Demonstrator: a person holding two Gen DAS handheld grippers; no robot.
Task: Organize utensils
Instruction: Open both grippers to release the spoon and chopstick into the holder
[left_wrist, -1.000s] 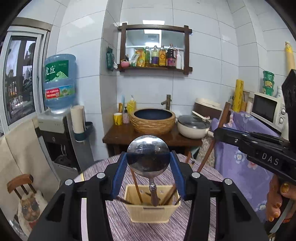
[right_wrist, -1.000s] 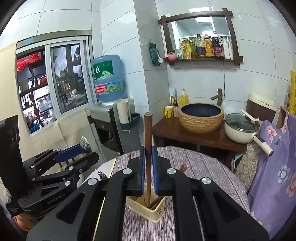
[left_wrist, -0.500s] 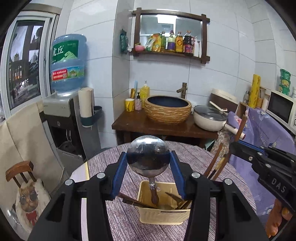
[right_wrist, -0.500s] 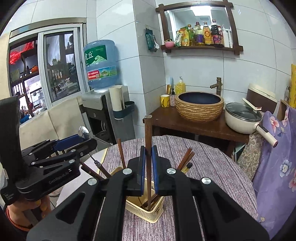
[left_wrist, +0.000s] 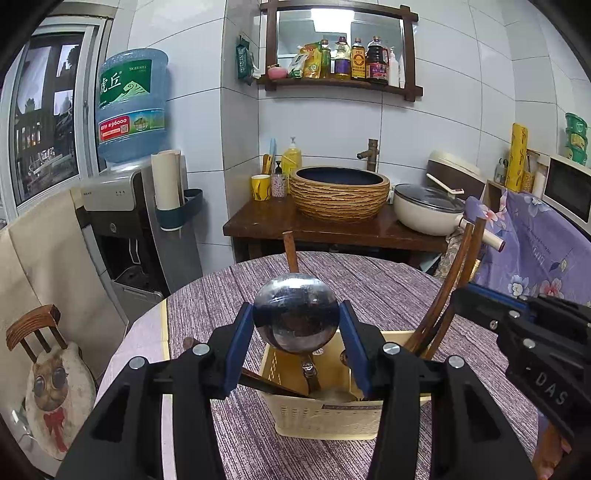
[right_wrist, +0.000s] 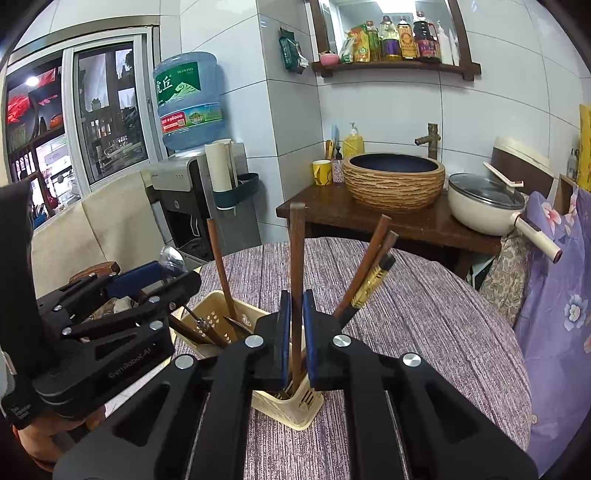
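Note:
A steel ladle sits with its round bowl clamped between the blue pads of my left gripper. Its handle runs down into the cream slotted basket on the purple-striped table. My right gripper is shut on a dark wooden utensil handle that stands upright, its lower end inside the basket. Several wooden-handled utensils lean in the basket. In the right wrist view my left gripper is at the left, over the basket's near corner. The right gripper shows at the right of the left wrist view.
The round table carries only the basket in view. Behind it stand a dark wooden counter with a woven basin and a white pot. A water dispenser is at the left, a purple floral cloth at the right.
Both grippers have come down toward the table with their utensils. The ladle's handle and the wooden handle's lower end now reach deeper into the basket, which looks larger and nearer.

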